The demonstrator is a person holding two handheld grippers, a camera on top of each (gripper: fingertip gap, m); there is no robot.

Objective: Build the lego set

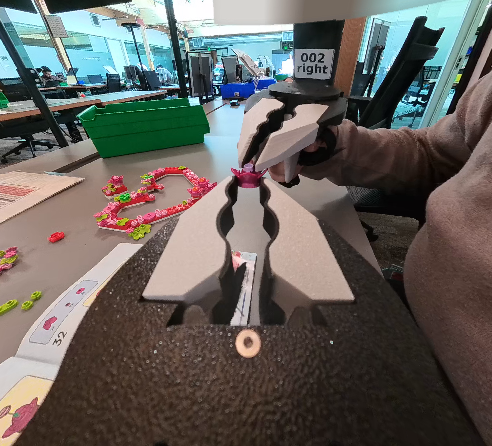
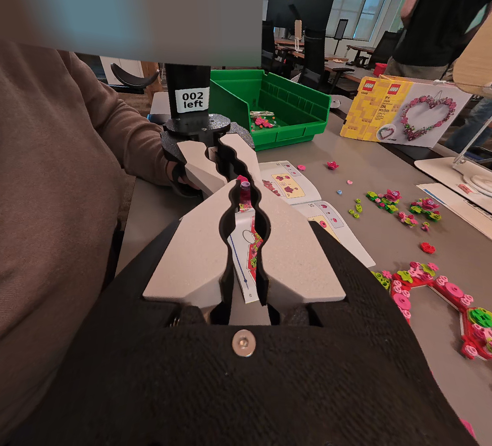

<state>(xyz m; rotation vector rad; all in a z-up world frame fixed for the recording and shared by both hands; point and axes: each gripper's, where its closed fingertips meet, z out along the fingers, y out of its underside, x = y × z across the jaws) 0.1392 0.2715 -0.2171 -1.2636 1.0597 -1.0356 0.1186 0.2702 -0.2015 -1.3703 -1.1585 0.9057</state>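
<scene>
My left gripper (image 1: 247,182) pinches the magenta flower piece (image 1: 247,180). My right gripper (image 2: 243,185) seems closed on its lavender stud (image 1: 248,166), though my view there is cramped.

Two handheld grippers, left gripper (image 1: 248,180) and right gripper (image 2: 241,184). Between their tips, one magenta flower piece (image 1: 246,177) and one lilac stud (image 1: 248,166). One green bin (image 2: 290,124). One set box (image 2: 399,111). One open instruction booklet (image 2: 306,188). One heart-shaped frame (image 1: 159,201), partly built. Four small flower clusters (image 2: 384,197) apart from the frame. One loose red round piece (image 2: 427,247), one loose magenta flower (image 2: 332,165), one pink round plate (image 2: 300,167), one pale pink stud (image 2: 349,182), one blue stud (image 2: 339,192). Three loose lime pieces (image 1: 26,305) in the left wrist view.
</scene>
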